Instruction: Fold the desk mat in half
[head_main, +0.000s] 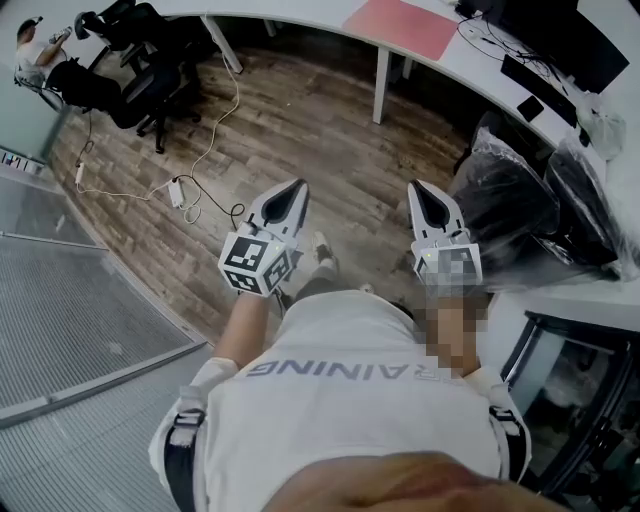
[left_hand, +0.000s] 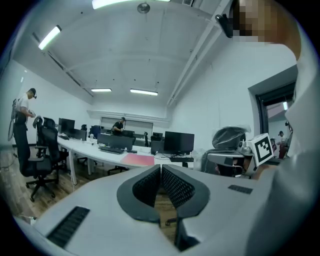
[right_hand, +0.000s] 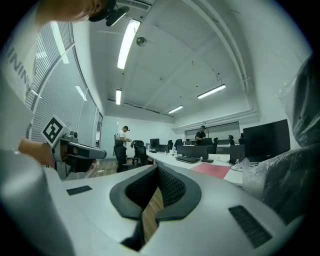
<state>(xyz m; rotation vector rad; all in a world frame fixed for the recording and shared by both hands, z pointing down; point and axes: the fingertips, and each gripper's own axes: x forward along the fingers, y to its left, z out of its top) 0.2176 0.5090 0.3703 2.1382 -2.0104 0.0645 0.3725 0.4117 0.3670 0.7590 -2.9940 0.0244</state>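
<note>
Our left hand-held gripper (head_main: 296, 190) and right hand-held gripper (head_main: 422, 192) are both held out roughly level, jaws pressed together with nothing between them. Beyond them is wooden floor (head_main: 300, 120), then the white tabletop (head_main: 440, 75), where the pink desk mat (head_main: 402, 26) lies flat, well apart from both grippers and slightly nearer the right one. We judge it thin, light and pliable, likely to slide on the smooth surface, so we would pinch its two corners along one short edge.
</note>
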